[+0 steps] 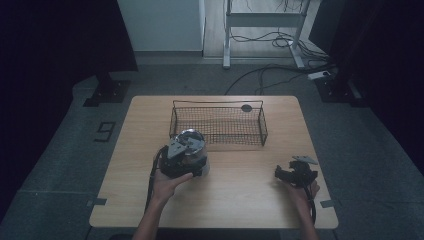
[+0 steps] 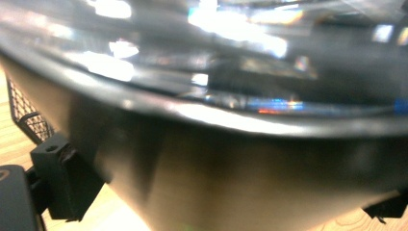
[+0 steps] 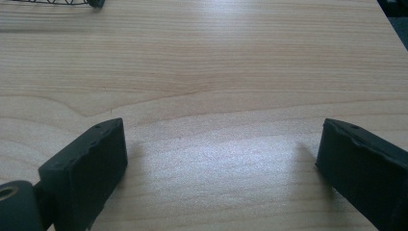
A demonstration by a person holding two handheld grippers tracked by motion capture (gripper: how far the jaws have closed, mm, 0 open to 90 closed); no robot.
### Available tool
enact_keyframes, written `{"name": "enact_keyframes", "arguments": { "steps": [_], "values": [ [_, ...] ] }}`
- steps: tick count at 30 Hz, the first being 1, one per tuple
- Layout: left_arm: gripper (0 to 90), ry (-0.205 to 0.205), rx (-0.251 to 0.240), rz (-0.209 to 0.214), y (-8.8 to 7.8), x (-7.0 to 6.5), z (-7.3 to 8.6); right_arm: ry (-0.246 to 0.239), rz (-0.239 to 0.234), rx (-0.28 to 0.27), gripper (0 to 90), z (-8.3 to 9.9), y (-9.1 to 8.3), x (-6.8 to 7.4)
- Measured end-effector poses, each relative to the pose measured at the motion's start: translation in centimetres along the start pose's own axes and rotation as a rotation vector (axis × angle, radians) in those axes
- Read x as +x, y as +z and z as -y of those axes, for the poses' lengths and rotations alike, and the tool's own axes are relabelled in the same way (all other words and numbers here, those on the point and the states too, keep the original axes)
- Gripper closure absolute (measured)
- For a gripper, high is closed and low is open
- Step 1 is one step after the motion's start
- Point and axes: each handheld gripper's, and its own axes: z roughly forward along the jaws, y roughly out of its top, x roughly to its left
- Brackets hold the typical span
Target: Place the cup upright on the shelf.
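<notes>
shiny round metal bowl [image 2: 231, 159] between left gripper [image 1: 181, 159] jaws, apparently held; likely rigid, slippery—grip rim. right gripper [image 3: 221, 163] wide, empty.

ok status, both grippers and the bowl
Left gripper shut on shiny bowl, just in front of wire basket. Right gripper open, empty, over bare table. Nothing in the way.

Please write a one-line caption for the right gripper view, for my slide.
The right gripper, jaws wide apart with nothing between them, hovers low over bare wooden table.
</notes>
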Motion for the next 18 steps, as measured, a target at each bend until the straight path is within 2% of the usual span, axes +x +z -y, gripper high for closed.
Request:
{"name": "enact_keyframes", "arguments": {
  "steps": [4,12,18],
  "values": [
    [4.2,0.019,-0.005,0.006,-0.1,0.1,-0.2,0.001,0.0,0.0,3.4,0.0,0.0,0.0],
    [4.2,-0.002,-0.024,-0.004,-0.6,0.6,-0.7,0.001,-0.001,-0.001,3.4,0.0,0.0,0.0],
    [4.1,0.001,-0.023,0.009,-0.4,0.8,-1.2,0.0,-0.002,-0.001,3.4,0.0,0.0,0.0]
  ]
}}
